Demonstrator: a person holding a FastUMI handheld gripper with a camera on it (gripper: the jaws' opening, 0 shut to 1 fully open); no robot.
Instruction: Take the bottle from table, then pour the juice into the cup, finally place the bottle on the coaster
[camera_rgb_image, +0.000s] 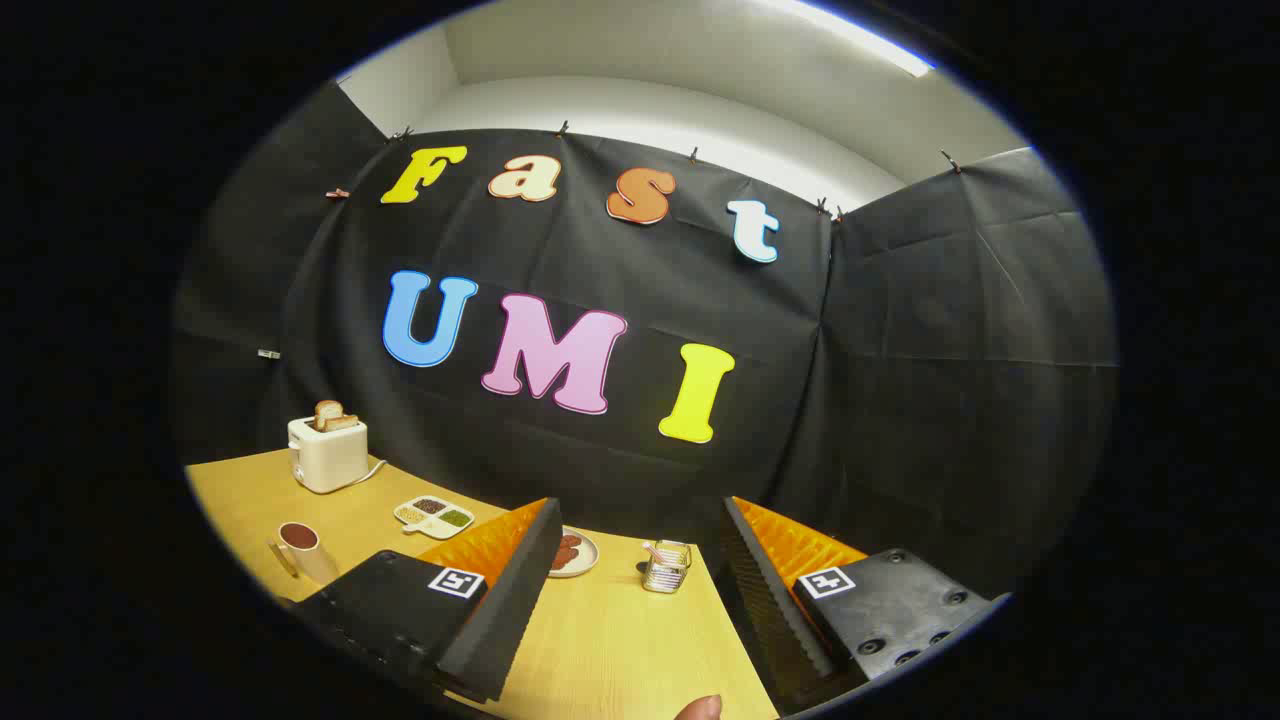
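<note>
Gripper (640, 545) held above the wooden table (610, 650), fingers spread wide, nothing between them.

Left to right: a white toaster (327, 455) with toast in its slots stands at the far left by the wall; nearer, a cup (305, 548) of dark liquid with a spoon (282, 557) just beside it; a divided dish (434, 516) of grains beyond the left finger; a plate (573, 553) of reddish-brown slices partly hidden behind that finger; a small metal holder (667, 566) between the fingers, beyond them. A fingertip (700, 708) shows nearest the camera.
</note>
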